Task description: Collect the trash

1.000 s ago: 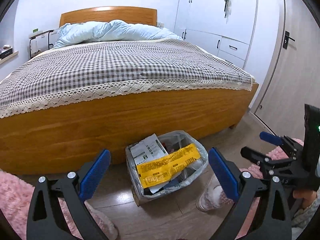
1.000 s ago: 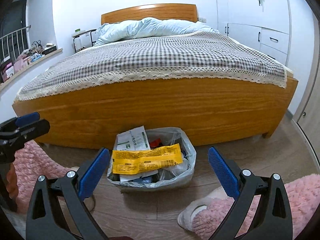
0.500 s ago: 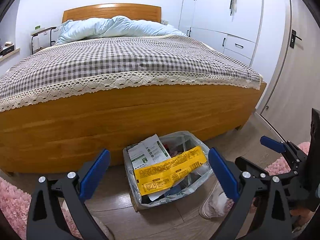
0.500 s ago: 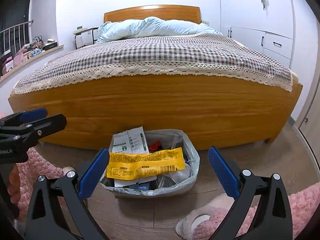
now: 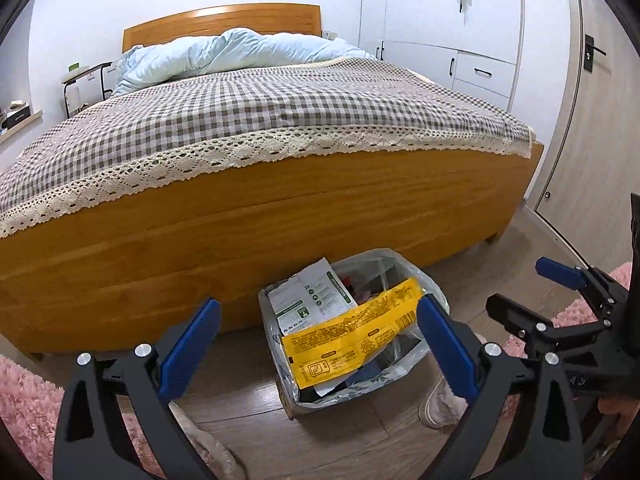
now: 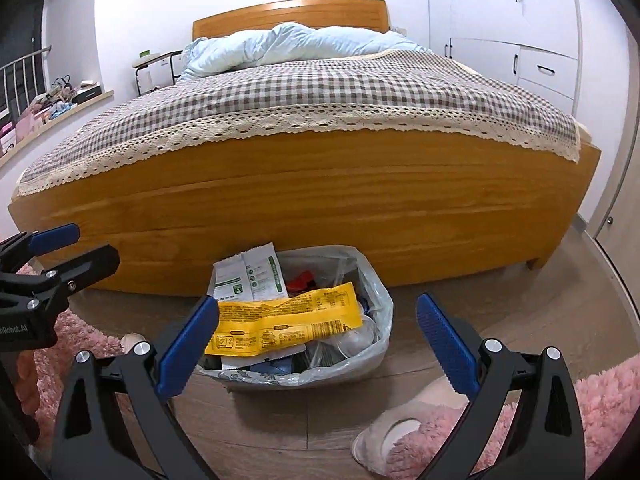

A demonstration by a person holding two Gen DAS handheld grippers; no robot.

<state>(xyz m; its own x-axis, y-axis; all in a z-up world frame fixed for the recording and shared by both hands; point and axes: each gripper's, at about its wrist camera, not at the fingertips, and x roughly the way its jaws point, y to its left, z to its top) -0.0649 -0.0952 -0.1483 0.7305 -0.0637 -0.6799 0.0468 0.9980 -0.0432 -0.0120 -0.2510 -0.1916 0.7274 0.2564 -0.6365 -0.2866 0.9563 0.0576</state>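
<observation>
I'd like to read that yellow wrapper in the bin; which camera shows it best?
The right wrist view: the yellow wrapper lies nearly level and almost unobstructed there. In the left wrist view it slants, and a blue tong pad covers its right end.

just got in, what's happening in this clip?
A person holds a two-finger tool in each hand, both aimed at a lined trash bin on the floor at the foot of a wooden bed. The left tool and right tool are both open and empty. The bin is full, with a yellow wrapper lying across the top. Nothing is gripped yet.
</observation>
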